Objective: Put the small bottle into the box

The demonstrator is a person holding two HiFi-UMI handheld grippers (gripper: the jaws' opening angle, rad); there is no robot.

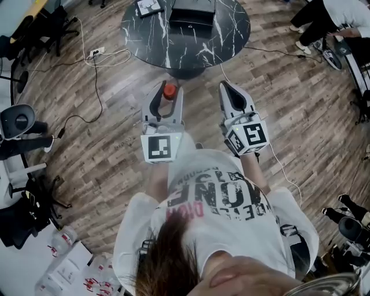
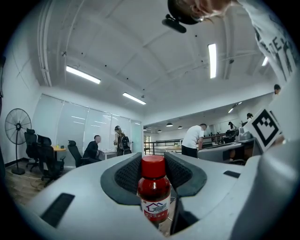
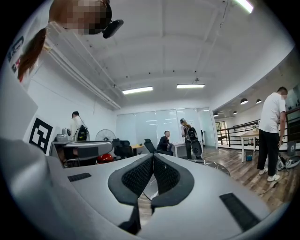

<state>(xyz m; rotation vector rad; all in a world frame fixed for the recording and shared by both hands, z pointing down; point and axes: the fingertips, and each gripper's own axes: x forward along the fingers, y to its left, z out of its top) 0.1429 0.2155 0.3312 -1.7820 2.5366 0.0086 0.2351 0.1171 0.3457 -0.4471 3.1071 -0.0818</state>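
A small dark-red bottle (image 1: 169,91) with a red cap stands upright between the jaws of my left gripper (image 1: 169,88), which is shut on it. In the left gripper view the bottle (image 2: 153,190) shows its white label, with the black pads (image 2: 123,176) against its sides. My right gripper (image 1: 225,87) is beside it on the right, shut with nothing in it. Its pads (image 3: 139,176) meet at the tip in the right gripper view. Both grippers are held level above the wooden floor, a little short of a round black marble table (image 1: 225,34). A black box (image 1: 192,14) sits on that table.
A small flat item (image 1: 149,7) lies on the table left of the box. Cables (image 1: 95,63) run over the floor. Office chairs (image 1: 23,124) stand at the left, and several bottles (image 1: 63,237) at the bottom left. People (image 1: 335,23) are at the top right.
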